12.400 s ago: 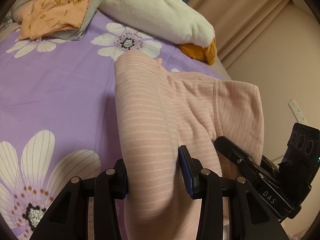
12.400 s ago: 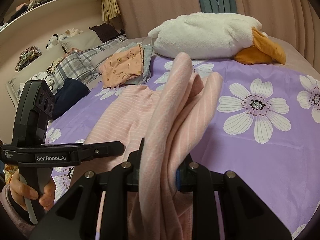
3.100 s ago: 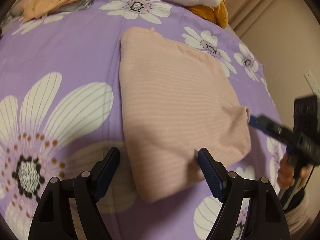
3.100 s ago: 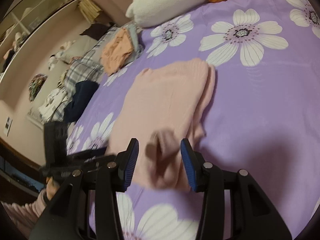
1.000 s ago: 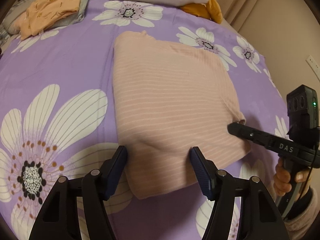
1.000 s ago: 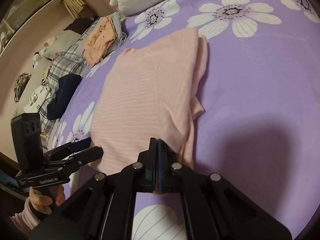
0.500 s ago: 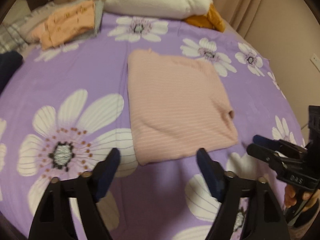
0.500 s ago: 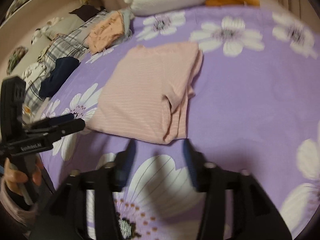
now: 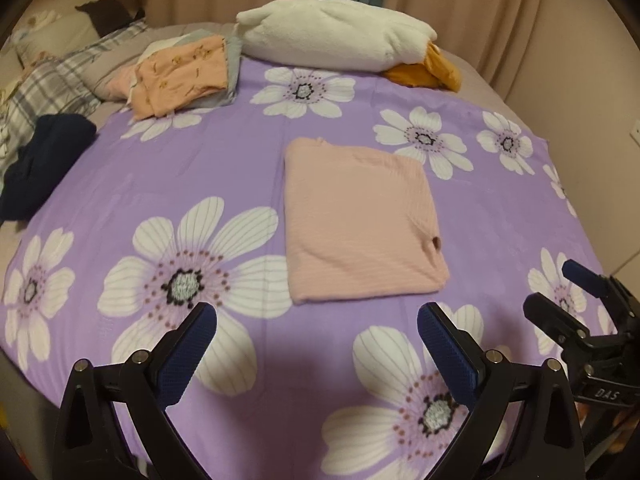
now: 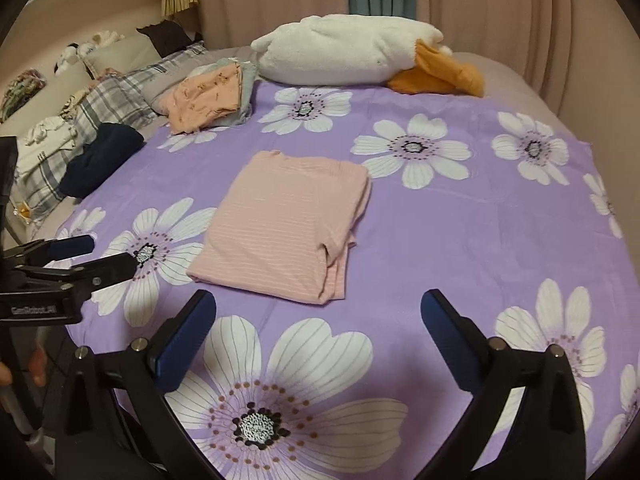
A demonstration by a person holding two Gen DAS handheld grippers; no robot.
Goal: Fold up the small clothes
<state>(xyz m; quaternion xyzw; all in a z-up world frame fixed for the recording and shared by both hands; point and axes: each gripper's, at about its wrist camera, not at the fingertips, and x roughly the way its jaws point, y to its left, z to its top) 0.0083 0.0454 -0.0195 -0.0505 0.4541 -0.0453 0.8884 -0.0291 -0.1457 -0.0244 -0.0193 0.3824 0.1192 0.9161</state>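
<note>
Folded pink striped garment (image 9: 358, 226) lying flat as a neat rectangle on a purple bedspread printed with white daisies (image 9: 192, 184), just past the centre of the left wrist view toward 12 o'clock. Left gripper (image 9: 316, 330) at 6 o'clock, blue pads spread wide, having just been opening, with only bedspread between them and nothing held. Right gripper (image 10: 318, 314) at 6 o'clock of its own view, likewise just been opening and now fully apart, empty, the garment lying beyond its tips toward 11 o'clock.

Judged as the close of one fold: garment released and apparently finished. Next move probably calls for carrying this piece to the stack of folded clothes (image 9: 184, 70) at 10 o'clock, or reaching for another loose item, perhaps the dark navy bundle (image 9: 44, 160) at 9 o'clock; either needs a fresh approach and a gentle pinch at an edge so the layers stay together.

White plush toy with orange beak (image 9: 340, 42) at 12 o'clock, against pink curtains.

Hard to make out: garment type, since sleeves or legs are tucked under; a small dark opening at its right edge, unclear. Pile at 9 o'clock beyond the plaid pillow, blurred. Hands on the handles cut off at the frame edges.
</note>
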